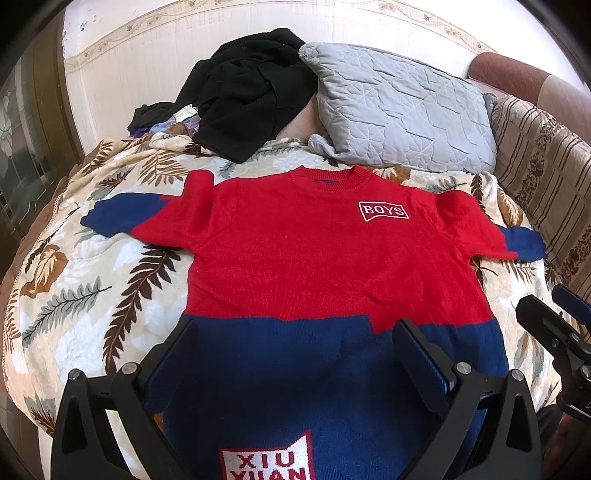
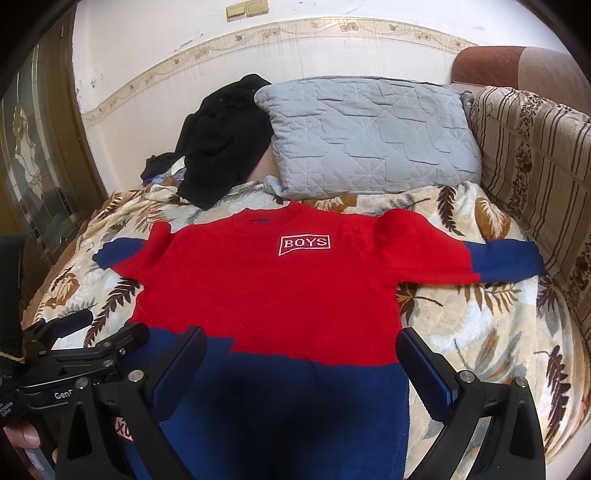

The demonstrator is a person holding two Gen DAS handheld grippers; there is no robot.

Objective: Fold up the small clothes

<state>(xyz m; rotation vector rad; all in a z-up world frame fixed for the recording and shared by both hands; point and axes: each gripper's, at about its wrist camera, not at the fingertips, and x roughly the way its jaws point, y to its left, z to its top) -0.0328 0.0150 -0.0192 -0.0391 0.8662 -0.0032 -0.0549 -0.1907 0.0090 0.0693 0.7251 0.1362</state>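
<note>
Red-and-blue sweater (image 1: 332, 258) lies spread flat mid-frame for folding (sleeves out); left gripper (image 1: 295, 354) and right gripper (image 2: 301, 360) both gape empty above its hem.

White wall (image 2: 295, 62) behind, stained, crossed by a floral border strip (image 2: 207, 48), with two brass switch plates (image 2: 246, 9) near the top. At left, a dark wooden door with patterned glass (image 2: 26, 155); at right, a striped sofa back (image 2: 532, 162) topped by a reddish cushion (image 2: 491, 62). Lit by bright daylight over a leaf-print blanket (image 2: 480, 332), a grey quilted pillow (image 2: 369, 133) and heaped black clothing (image 2: 221, 140).
</note>
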